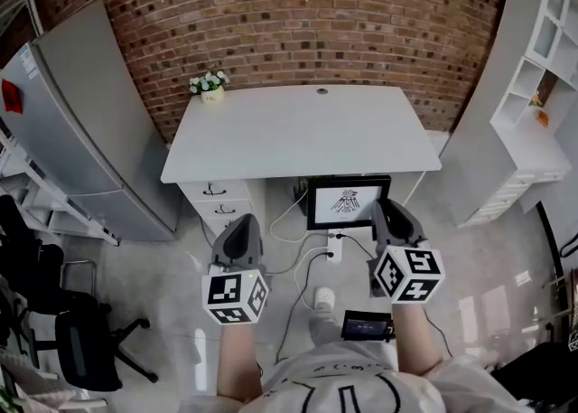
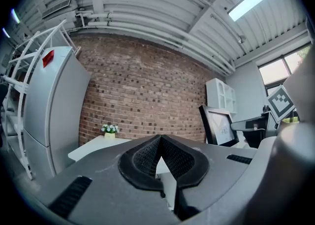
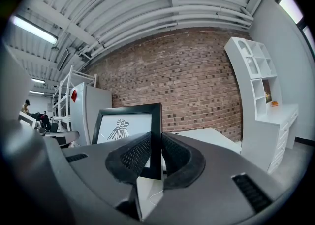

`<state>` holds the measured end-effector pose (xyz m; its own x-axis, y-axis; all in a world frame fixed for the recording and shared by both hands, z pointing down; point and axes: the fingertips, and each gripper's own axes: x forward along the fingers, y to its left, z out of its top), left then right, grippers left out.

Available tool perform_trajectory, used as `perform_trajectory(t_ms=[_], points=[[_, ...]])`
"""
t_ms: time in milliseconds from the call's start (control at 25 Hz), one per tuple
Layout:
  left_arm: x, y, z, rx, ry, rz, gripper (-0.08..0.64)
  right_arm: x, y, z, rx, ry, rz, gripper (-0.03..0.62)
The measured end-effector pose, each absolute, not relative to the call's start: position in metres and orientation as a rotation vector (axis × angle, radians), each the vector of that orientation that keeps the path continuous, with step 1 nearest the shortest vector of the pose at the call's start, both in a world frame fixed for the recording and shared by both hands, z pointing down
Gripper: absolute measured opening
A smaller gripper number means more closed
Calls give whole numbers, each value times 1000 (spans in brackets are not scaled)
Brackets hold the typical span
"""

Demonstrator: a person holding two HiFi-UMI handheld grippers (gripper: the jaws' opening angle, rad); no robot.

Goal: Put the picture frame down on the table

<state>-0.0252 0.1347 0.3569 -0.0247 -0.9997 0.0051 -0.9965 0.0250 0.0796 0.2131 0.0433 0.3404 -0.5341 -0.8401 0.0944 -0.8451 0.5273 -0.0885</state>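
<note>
A black picture frame (image 1: 349, 202) with a bird drawing hangs upright in front of the white table (image 1: 298, 131), lower than its top. My right gripper (image 1: 384, 208) is shut on the frame's right edge. In the right gripper view the frame (image 3: 125, 130) stands between the two black pads, and the right gripper (image 3: 156, 138) pinches its side bar. My left gripper (image 1: 242, 221) is beside it on the left, empty, with its tips touching. In the left gripper view the left gripper (image 2: 160, 138) is shut and the frame (image 2: 219, 126) shows at the right.
A small flower pot (image 1: 209, 86) stands on the table's far left corner. A grey fridge (image 1: 90, 122) is at the left and a white shelf unit (image 1: 533, 86) at the right. Drawers (image 1: 217, 199), cables and a power strip (image 1: 334, 244) lie under the table. An office chair (image 1: 81, 339) stands at the lower left.
</note>
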Motion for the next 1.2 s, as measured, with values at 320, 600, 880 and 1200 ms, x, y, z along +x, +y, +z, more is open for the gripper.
perform_trajectory(t_ms=[320,600,880,1200], points=[[-47,60,358,2114,-2230,-50,9,190,-43,343,1459,-2719,227,64],[-69,-18,351,2081,-2255,-60,9,163,-123,337,1404,-2735,213,64],[-84,-90,355,2057,-2254,-66,9,143,-200,333,1370,-2748,211,64],[-109,-131,370,2043,-2239,-60,9,115,-242,344,1354,-2726,220,64]])
